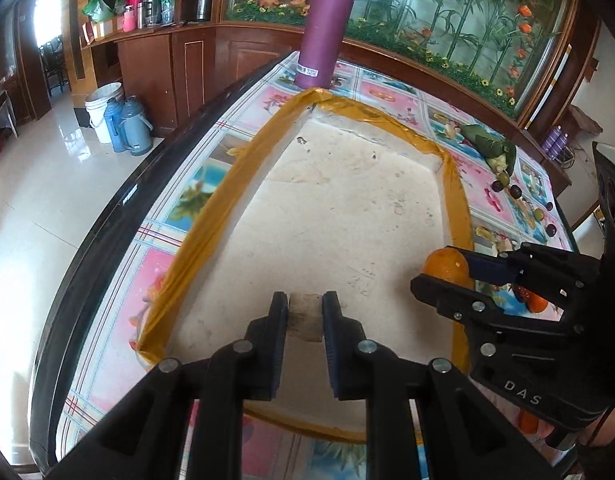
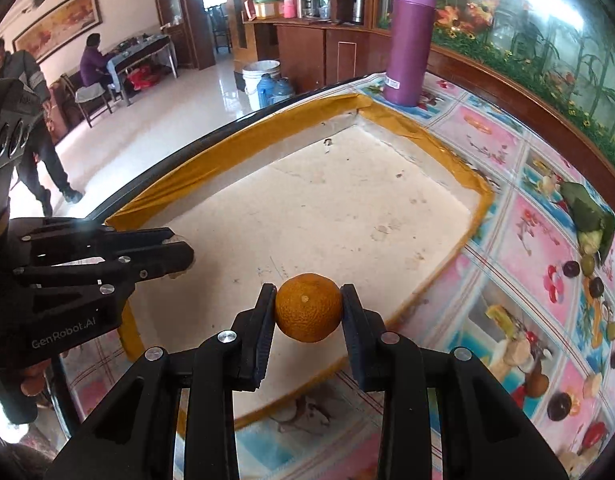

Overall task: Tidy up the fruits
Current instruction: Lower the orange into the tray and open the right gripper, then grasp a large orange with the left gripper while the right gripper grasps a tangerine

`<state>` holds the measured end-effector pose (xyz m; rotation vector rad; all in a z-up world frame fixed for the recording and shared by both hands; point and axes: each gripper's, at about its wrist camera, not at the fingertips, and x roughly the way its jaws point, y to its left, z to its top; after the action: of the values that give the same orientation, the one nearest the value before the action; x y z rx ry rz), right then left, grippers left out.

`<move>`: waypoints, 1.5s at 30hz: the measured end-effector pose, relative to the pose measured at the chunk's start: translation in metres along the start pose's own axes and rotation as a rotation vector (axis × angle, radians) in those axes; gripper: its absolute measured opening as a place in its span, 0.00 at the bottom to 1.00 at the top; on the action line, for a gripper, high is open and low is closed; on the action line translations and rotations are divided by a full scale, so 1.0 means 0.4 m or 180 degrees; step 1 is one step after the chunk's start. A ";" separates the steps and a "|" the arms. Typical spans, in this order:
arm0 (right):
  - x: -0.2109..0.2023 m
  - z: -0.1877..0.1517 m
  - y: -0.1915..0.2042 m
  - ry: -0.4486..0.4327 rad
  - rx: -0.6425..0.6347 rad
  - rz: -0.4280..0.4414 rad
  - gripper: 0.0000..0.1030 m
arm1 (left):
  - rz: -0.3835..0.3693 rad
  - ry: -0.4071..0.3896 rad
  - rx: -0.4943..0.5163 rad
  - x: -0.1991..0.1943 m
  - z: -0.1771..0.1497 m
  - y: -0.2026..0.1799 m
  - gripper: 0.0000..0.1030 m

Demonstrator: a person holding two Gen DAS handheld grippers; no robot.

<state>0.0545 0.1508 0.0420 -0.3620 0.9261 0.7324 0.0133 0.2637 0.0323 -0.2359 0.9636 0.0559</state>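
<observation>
My right gripper is shut on an orange and holds it over the near right part of the white tray with yellow-taped rim. The orange also shows in the left wrist view, between the right gripper's fingers. My left gripper is shut on a small pale block over the near part of the tray. In the right wrist view the left gripper is at the tray's left edge. Small dark and green fruits lie on the tablecloth at the right.
A tall purple bottle stands beyond the tray's far corner, also in the left wrist view. A green-wrapped corn lies at the right. More oranges sit behind the right gripper. The table's black edge runs along the left.
</observation>
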 end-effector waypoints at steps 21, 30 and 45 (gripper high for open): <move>0.023 -0.002 0.005 0.0023 0.0093 -0.0012 0.40 | 0.0295 0.0001 0.0160 -0.010 -0.020 -0.009 0.38; -0.079 -0.040 -0.029 -0.0213 0.0332 -0.0010 0.49 | 0.0352 -0.0137 -0.0045 -0.086 -0.057 -0.012 0.55; -0.292 -0.252 -0.179 -0.0428 0.0654 -0.0566 0.66 | 0.0083 -0.0178 0.0215 -0.110 -0.106 -0.216 0.75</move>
<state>0.0003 -0.0057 0.0797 -0.2079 0.8215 0.4874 -0.0327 0.1726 0.0602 -0.1588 0.9115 0.0535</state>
